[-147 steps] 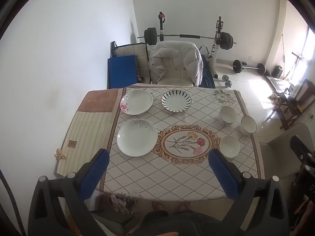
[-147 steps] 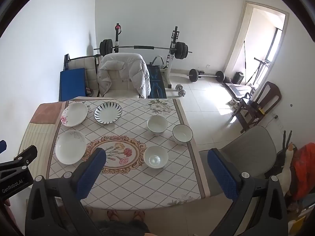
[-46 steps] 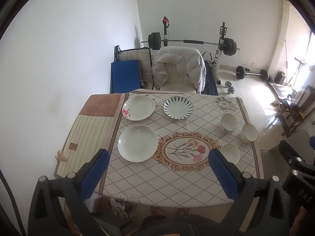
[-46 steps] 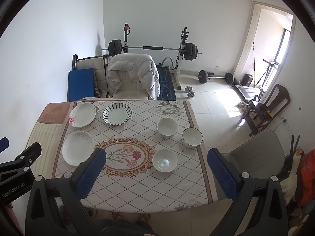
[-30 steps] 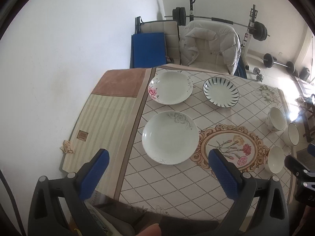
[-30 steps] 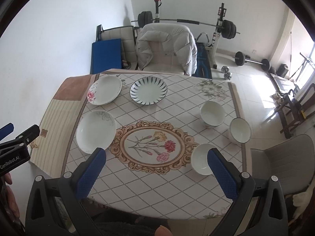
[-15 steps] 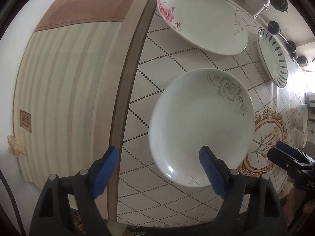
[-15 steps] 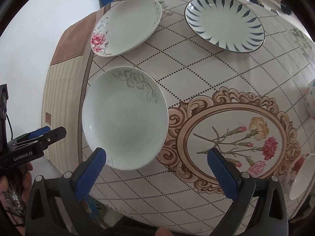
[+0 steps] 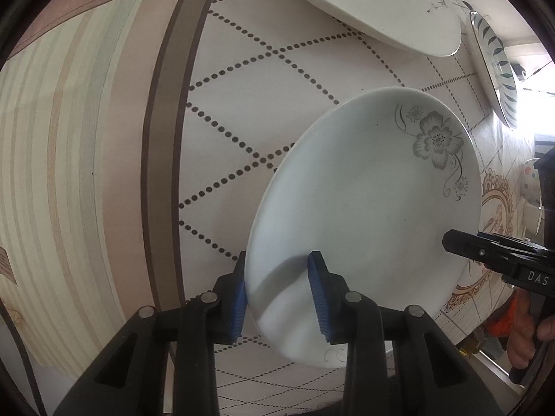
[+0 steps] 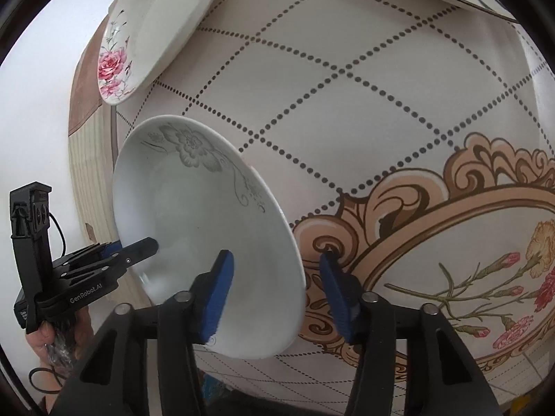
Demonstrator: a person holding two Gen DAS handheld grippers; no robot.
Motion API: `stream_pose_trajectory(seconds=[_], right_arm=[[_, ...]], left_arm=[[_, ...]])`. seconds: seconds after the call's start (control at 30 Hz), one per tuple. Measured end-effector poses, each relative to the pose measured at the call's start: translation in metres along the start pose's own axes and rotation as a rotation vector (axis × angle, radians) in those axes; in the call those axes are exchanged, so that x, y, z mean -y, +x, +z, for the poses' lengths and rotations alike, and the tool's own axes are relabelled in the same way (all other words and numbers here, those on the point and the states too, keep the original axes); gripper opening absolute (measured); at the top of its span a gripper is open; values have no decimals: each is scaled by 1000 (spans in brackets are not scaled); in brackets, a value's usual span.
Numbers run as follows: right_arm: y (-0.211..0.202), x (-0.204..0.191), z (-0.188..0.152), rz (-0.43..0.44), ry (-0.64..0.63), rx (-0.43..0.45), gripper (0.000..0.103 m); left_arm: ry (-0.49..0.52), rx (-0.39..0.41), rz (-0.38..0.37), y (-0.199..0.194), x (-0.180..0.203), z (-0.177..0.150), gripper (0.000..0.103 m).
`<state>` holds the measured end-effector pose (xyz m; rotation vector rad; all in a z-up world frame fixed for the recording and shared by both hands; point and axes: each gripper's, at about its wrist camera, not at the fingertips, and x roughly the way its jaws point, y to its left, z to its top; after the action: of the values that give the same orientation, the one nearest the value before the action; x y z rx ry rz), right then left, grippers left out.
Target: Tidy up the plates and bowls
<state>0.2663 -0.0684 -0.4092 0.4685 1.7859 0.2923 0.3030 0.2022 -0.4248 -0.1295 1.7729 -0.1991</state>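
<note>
Barely begun: left gripper (image 9: 277, 287) pinches the grey-flower plate's (image 9: 364, 215) 7 o'clock rim; right gripper (image 10: 277, 291) straddles its opposite rim, jaws spread. Nothing stacked yet.

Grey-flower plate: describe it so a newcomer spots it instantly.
On the diamond-dotted tablecloth, near its striped left border, the grey-flower plate is clamped at its rim by the left gripper. Unlike the pink-rose plate behind it, its only decoration is a grey blossom.
</note>
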Motion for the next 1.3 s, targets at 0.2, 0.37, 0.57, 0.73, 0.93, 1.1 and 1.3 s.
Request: stream_pose_trajectory(seconds=[0.2, 0.37, 0.57, 0.73, 0.93, 1.1, 1.3], right_arm=[[3, -1, -7, -26, -67, 38, 18], [-3, 5, -13, -15, -75, 71, 17], [-19, 18, -17, -3, -54, 113, 17], [-51, 40, -26, -7, -48, 171, 17], [-93, 85, -42, -13, 1, 234, 17], [-117, 132, -48, -30, 62, 264, 17], [-136, 196, -56, -61, 117, 281, 17]], left_arm=[[-22, 40, 17, -10, 7, -15, 29], [-20, 71, 44, -19, 24, -34, 28], [15, 118, 69, -34, 67, -55, 26], [54, 153, 69, -48, 110, -63, 26], [125, 159, 52, -51, 174, -66, 26], [174, 138, 48, -39, 216, -62, 26], [204, 96, 56, -11, 249, -55, 26]])
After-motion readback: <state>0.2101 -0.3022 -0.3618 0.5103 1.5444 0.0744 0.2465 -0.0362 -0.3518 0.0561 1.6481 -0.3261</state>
